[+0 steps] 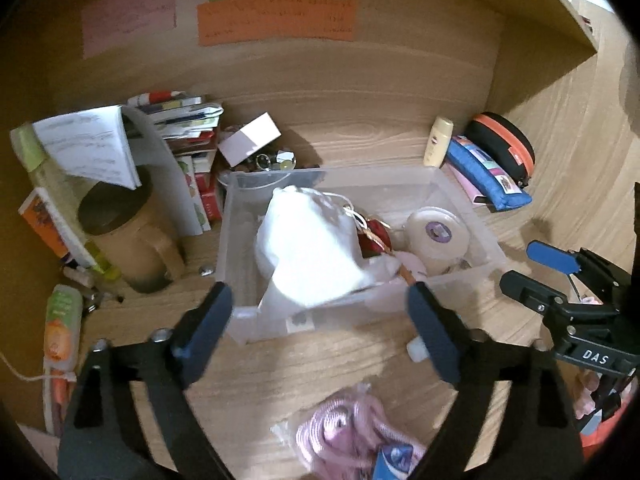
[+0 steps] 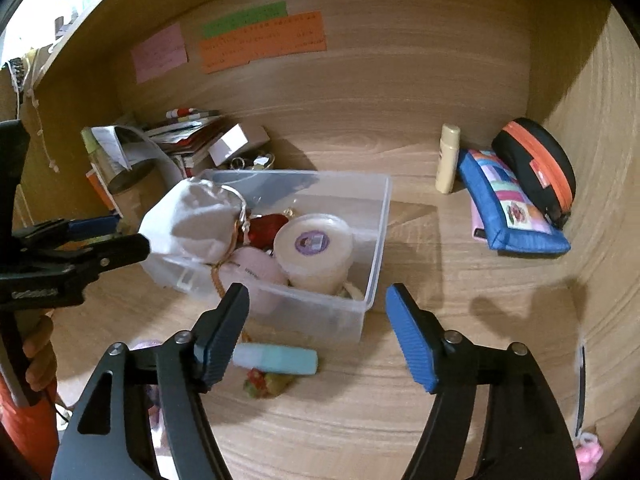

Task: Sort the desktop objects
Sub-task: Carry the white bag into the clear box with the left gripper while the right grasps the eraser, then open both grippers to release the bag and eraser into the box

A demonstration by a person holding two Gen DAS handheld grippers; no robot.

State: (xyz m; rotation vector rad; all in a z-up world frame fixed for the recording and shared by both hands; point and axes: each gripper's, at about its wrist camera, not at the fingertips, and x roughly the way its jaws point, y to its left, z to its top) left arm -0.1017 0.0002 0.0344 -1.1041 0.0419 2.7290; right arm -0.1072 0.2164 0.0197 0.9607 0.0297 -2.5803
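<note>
A clear plastic bin point(image 1: 472, 216) point(image 2: 380, 240) stands mid-desk. In it lie a white drawstring pouch point(image 1: 308, 248) point(image 2: 192, 220), a red item point(image 1: 374, 238), a round white tub point(image 1: 434, 236) point(image 2: 314, 244) and a pale pink object point(image 2: 256, 268). My left gripper point(image 1: 318, 296) is open at the bin's near wall, its pads wide apart and touching nothing; the pouch lies just beyond them. The right wrist view shows the left gripper point(image 2: 128, 236) with its tip at the pouch's left edge. My right gripper point(image 2: 317, 296) point(image 1: 536, 272) is open and empty at the bin's near right corner.
A pale blue tube point(image 2: 276, 362) and a colourful wrapper point(image 2: 266, 384) lie before the bin. A bagged pink knit point(image 1: 352, 428) is near me. Left: brown mug point(image 1: 128, 236), books point(image 1: 180, 128), white box point(image 1: 248, 140). Right: cream bottle point(image 2: 448, 160), blue pencil case point(image 2: 512, 216), black-orange case point(image 2: 536, 160).
</note>
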